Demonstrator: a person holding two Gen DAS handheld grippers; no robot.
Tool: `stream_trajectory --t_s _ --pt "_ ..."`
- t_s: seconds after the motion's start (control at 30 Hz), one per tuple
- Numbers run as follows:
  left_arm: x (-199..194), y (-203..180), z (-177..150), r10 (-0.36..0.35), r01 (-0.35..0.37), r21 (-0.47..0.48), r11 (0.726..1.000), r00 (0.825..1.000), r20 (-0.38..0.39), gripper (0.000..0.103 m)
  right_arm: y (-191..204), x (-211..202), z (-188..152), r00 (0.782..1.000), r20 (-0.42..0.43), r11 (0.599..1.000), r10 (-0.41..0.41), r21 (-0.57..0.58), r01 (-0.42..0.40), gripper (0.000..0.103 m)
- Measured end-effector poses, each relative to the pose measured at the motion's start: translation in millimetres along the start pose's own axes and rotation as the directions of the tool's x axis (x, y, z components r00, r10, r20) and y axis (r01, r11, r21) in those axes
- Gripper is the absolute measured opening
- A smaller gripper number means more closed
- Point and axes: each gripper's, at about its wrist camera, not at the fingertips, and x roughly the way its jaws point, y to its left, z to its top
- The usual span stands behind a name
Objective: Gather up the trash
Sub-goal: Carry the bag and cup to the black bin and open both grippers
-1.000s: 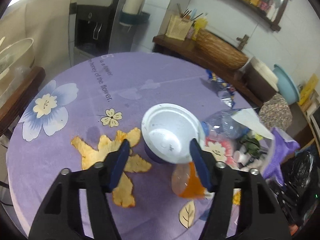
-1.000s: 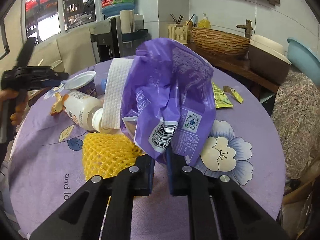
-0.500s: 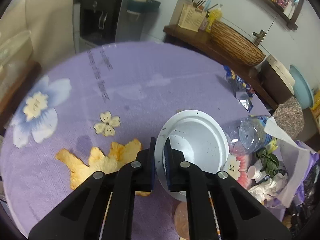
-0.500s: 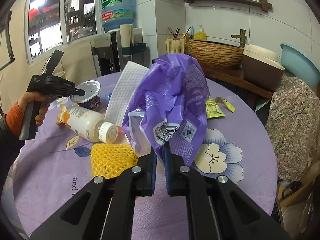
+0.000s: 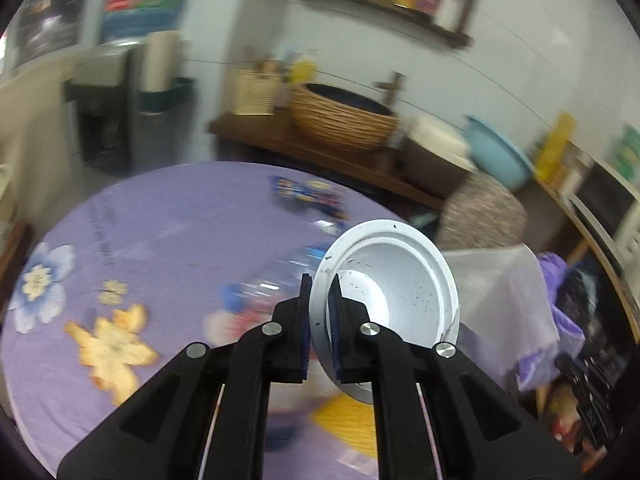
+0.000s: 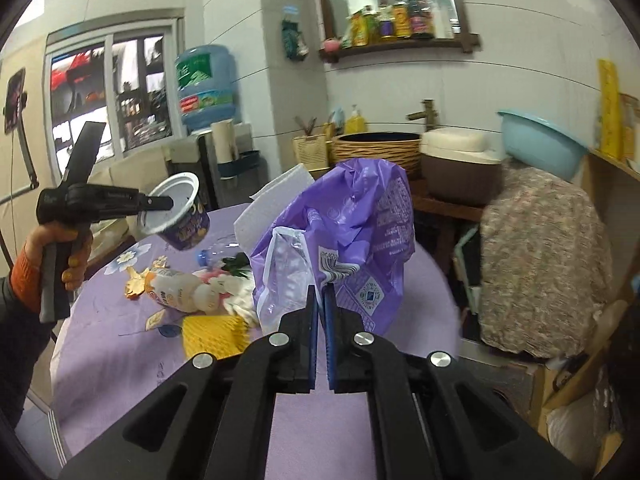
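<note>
1. A round table [image 6: 120,360] under a purple flowered cloth fills a tiled kitchen corner, with a water dispenser and a woven basket [image 6: 376,148] behind it.
2. The left gripper [image 5: 320,280] is clamped on the rim of a white-lined yogurt cup [image 5: 392,292], which hangs tilted in the air just ahead of its fingers, clear of the cloth.
3. The right gripper [image 6: 320,292] is pinched tight on the edge of a purple trash bag [image 6: 352,240], which stands puffed up directly in front of it.
4. Left of the right gripper, a plastic bottle [image 6: 180,296], yellow foam netting [image 6: 216,334] and peel scraps still lie on the cloth.
5. Risk: the thin rim hold could slip, so the cup drops; dregs may spill from the tilt.
6. Risk: only one bag edge is held, so the mouth may sag shut and the cup could miss it.
7. The bag bears a barcode and a round printed code; its text, the cup's and the tablecloth's are too blurred to read.
</note>
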Motion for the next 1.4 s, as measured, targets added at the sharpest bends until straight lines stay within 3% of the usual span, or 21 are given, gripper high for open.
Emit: stream_trajectory --t_s 0.1,0.23,0.4,0.53,0.6,0.63,0.77,0.83,1.0,1.07,1.1,1.17,1.2,1.23,1.27,1.4 --pt "9 -72 -19 -0.126 0.130 0.096 0.987 0.991 -0.050 0.008 -35 -35 -15 0.997 -0.010 0.996 -0.073 0.052 0.073 0.005" --pt "38 -166 -49 -0.248 0.277 0.184 0.943 0.955 -0.164 0.008 -83 -69 -49 0.986 -0.061 0.977 -0.157 0.133 0.164 0.005" --pt "86 -270 -96 -0.289 0.370 0.261 0.892 0.909 -0.302 0.008 -133 -79 -111 0.965 -0.156 0.925 -0.212 0.286 0.250 0.005" --pt "120 -325 -140 -0.260 0.396 0.304 0.866 0.877 -0.404 0.008 -163 -75 -159 0.949 -0.235 0.877 -0.212 0.382 0.291 0.005" --pt "138 -343 -159 -0.228 0.388 0.327 0.862 0.872 -0.433 0.008 -176 -69 -183 0.937 -0.276 0.854 -0.215 0.412 0.317 0.005" --pt "148 -352 -169 -0.207 0.376 0.338 0.862 0.872 -0.443 0.008 -181 -66 -194 0.934 -0.290 0.843 -0.210 0.430 0.323 0.005" --pt "183 -370 -198 -0.156 0.364 0.335 0.869 0.844 -0.513 0.008 -187 -53 -225 0.928 -0.323 0.821 -0.188 0.466 0.329 0.005" --pt "201 -379 -214 -0.102 0.329 0.360 0.873 0.845 -0.524 0.008 -189 -47 -235 0.922 -0.337 0.817 -0.190 0.467 0.339 0.005" --pt "236 -373 -236 -0.030 0.275 0.350 0.895 0.822 -0.569 0.008 -195 -35 -255 0.923 -0.351 0.800 -0.160 0.502 0.329 0.005" --pt "244 -370 -241 -0.017 0.267 0.349 0.898 0.814 -0.580 0.010 -196 -27 -260 0.917 -0.370 0.801 -0.150 0.498 0.332 0.008" --pt "247 -369 -243 -0.011 0.270 0.351 0.896 0.806 -0.592 0.012 -196 -25 -263 0.909 -0.384 0.797 -0.162 0.493 0.350 0.016" --pt "252 -368 -244 0.003 0.259 0.348 0.901 0.797 -0.604 0.032 -197 -25 -264 0.911 -0.367 0.789 -0.186 0.497 0.361 0.036" --pt "252 -365 -242 -0.008 0.256 0.328 0.909 0.799 -0.602 0.042 -198 -26 -265 0.906 -0.370 0.784 -0.207 0.492 0.379 0.051" --pt "250 -363 -238 -0.025 0.259 0.309 0.915 0.802 -0.596 0.062 -198 -28 -266 0.901 -0.372 0.779 -0.226 0.486 0.396 0.057" --pt "247 -360 -234 -0.048 0.264 0.292 0.919 0.811 -0.583 0.072 -198 -27 -266 0.900 -0.371 0.780 -0.230 0.483 0.398 0.057" --pt "234 -364 -224 -0.090 0.297 0.298 0.907 0.829 -0.553 0.073 -197 -31 -266 0.891 -0.386 0.787 -0.238 0.461 0.410 0.058"
